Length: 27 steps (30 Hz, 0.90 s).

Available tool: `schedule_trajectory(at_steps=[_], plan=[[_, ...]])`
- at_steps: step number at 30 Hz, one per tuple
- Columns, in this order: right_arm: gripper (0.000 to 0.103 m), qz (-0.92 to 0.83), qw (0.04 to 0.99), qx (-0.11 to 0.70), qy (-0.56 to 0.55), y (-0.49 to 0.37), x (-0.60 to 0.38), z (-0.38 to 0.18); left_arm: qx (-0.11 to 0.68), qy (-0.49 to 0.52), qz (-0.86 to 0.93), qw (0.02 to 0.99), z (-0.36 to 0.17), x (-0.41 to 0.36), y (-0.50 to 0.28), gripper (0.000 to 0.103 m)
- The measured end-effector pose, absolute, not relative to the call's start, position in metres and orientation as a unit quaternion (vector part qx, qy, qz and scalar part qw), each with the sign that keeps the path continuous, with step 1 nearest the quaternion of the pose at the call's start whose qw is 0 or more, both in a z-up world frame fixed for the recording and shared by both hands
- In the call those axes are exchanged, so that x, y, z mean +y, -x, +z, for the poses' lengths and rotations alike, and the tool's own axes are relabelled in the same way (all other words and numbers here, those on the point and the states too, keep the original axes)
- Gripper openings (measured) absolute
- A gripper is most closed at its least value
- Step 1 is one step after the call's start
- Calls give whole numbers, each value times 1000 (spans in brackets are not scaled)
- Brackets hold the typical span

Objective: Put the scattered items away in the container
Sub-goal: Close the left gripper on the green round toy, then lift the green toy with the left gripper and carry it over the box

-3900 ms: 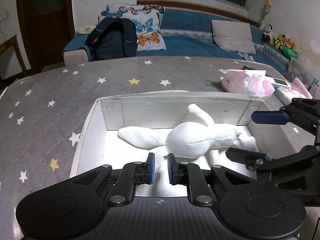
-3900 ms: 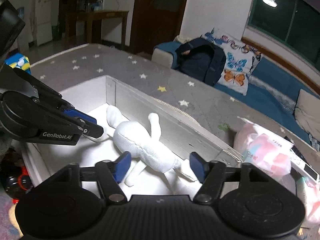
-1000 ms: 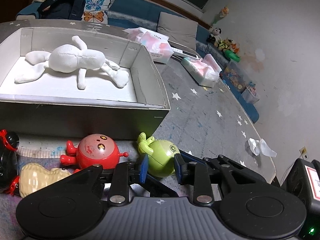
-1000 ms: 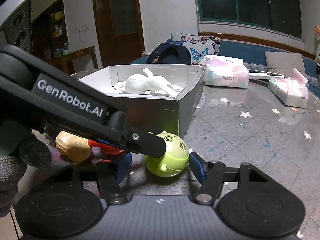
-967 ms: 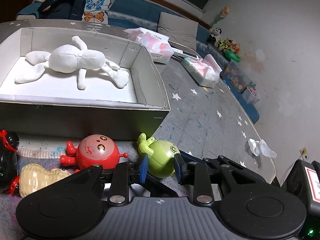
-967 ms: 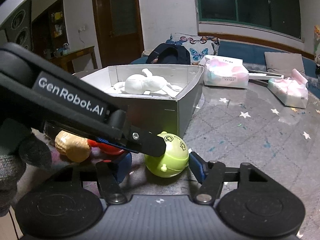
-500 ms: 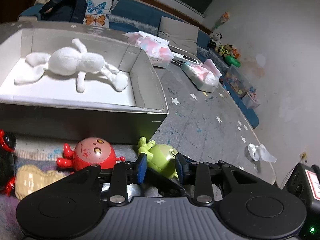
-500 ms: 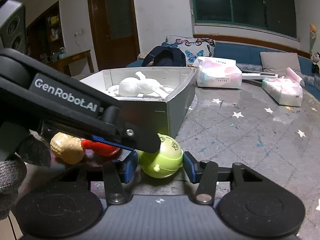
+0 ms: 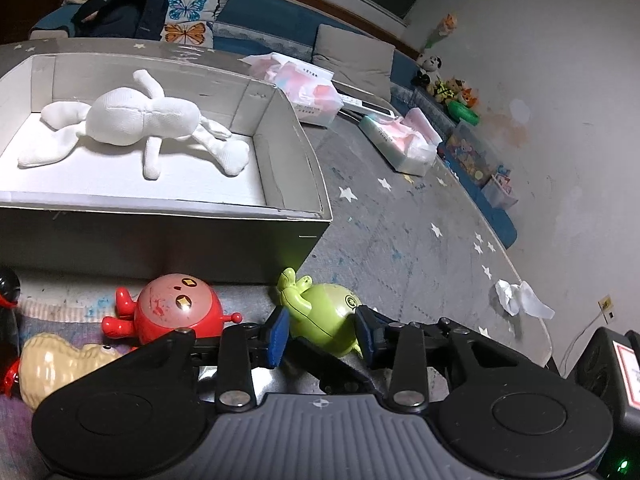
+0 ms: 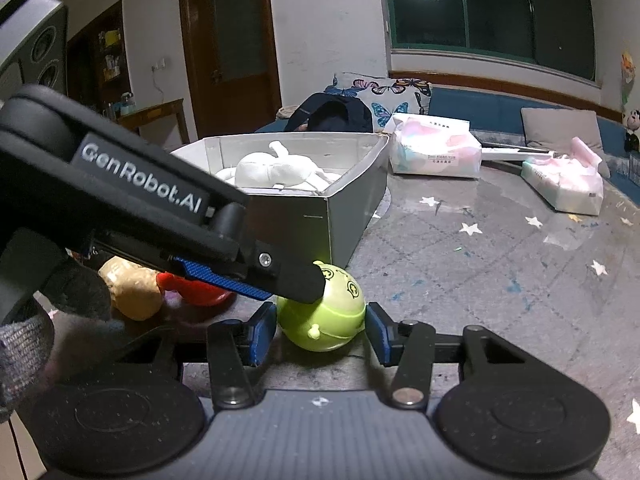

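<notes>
A round green toy [image 9: 324, 320] lies on the grey star-patterned table just in front of the box corner. My right gripper [image 10: 321, 334] is shut on the green toy [image 10: 320, 316], one blue pad on each side. My left gripper [image 9: 321, 334] comes in from above. Its jaws are opening, the toy shows between the pads, and one left finger [image 10: 280, 276] lies over the toy's top. The open cardboard box [image 9: 160, 210] holds a white plush doll [image 9: 140, 120]. A red toy [image 9: 178, 312] and a beige toy [image 9: 56, 364] lie to the left.
A black-and-red toy [image 9: 8, 284] sits at the left edge. Two tissue packs [image 9: 308, 88] [image 9: 404, 140] lie beyond the box. Crumpled paper [image 9: 520, 298] is near the table's right edge, beside a black device [image 9: 612, 364]. A sofa with a backpack [image 9: 120, 12] stands behind.
Both grippers left the box and came down to the toys in front of it. Over the last second the right jaws closed onto the green toy while the left jaws spread wider.
</notes>
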State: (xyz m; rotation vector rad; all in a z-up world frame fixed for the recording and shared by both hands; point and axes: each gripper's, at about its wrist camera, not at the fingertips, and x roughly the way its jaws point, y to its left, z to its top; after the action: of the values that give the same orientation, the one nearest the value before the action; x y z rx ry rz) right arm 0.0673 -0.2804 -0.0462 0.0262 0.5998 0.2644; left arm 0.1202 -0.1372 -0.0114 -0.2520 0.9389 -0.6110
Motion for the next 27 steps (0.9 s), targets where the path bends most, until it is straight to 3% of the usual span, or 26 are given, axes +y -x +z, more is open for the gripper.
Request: schedule_trajectory(at_steps=[11,27], plan=[[49,131,947,291,-26,-71,-287,-48,488,229,-279,795,-28,-126,-140,46],[49,128,951,280,-21,-59,-289,-37,451,179,-291,824,-10,-141,-121,48]])
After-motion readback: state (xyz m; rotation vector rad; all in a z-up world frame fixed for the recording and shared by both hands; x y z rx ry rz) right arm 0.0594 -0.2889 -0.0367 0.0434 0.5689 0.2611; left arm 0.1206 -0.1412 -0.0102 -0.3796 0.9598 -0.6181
